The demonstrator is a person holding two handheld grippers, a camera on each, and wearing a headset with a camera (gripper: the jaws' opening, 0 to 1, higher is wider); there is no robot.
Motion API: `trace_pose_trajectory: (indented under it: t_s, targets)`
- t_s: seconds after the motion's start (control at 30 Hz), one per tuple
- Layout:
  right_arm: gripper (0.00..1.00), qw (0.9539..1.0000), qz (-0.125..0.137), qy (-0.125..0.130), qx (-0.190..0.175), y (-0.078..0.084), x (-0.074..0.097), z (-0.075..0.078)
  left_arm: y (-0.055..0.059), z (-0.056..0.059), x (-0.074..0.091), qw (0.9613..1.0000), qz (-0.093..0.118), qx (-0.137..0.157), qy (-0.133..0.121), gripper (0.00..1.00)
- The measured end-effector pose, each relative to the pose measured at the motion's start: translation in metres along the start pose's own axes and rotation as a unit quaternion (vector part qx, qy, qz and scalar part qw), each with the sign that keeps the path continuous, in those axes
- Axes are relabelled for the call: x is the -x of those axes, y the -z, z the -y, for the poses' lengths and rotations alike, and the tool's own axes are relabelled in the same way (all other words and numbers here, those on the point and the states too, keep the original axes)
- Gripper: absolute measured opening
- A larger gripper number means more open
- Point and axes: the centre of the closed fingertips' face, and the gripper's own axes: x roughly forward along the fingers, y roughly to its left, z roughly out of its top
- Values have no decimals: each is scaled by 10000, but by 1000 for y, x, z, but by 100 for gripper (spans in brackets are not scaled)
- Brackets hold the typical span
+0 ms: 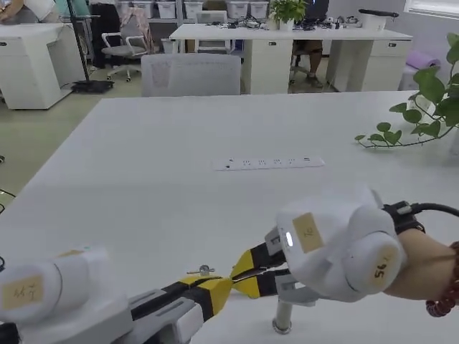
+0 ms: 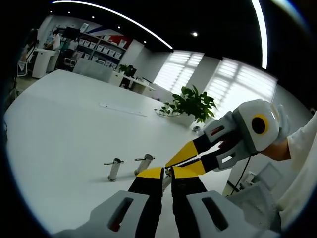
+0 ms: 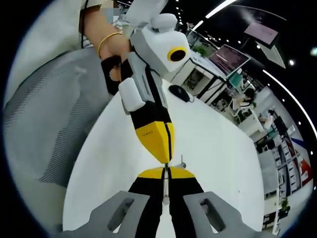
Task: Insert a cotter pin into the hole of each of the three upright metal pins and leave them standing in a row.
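Yellow tips of the two grippers meet nose to nose low over the white table (image 1: 179,158). The right gripper (image 3: 166,172) is clenched on a thin metal sliver that I take to be the cotter pin (image 3: 166,187). It lies lengthwise between the jaws and pokes out toward the left gripper (image 2: 167,174), whose jaws are drawn almost together at the same spot, though I cannot tell whether they actually grip it. Just beyond the tips, in the left gripper view, the first pin (image 2: 114,169) and the second pin (image 2: 143,164) stand near each other, each with a crosspiece through its head. The third pin (image 1: 282,315) stands upright on the near side, right under the body of the right gripper, with its top hidden, so it looks to be the one not yet fitted. The likeliest trouble is the cotter pin slipping. It is thin and held by little more than the tips, so if one gripper lets go before the other has a firm hold, it may twist or drop to the table. The right gripper's body also hangs close over the third pin and could tip it if it dips or swings. A sideways sweep of either tip could topple the two finished pins and break the row.
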Motion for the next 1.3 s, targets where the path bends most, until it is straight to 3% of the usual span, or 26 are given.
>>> trace_pose_trajectory:
  t_s: [0.53,0.9,1.03,1.23,1.3]
  targets:
    - [3,9998,37,35,-177,0,-1,0,1,-2,-1,9999,-83,-70,40,1]
    - [8,9954,341,30,-900,-1,3,6,-4,-2,0,9978,-122,-652,7,0]
    - [10,9907,464,-12,-1279,1,8,7,-6,-1,0,9966,-121,-811,54,0]
    - [15,9719,735,-246,-2223,3,17,5,-5,5,2,9934,-167,-1107,255,0]
    - [16,9684,789,-325,-2345,5,21,5,-3,6,3,9920,-228,-1207,294,0]
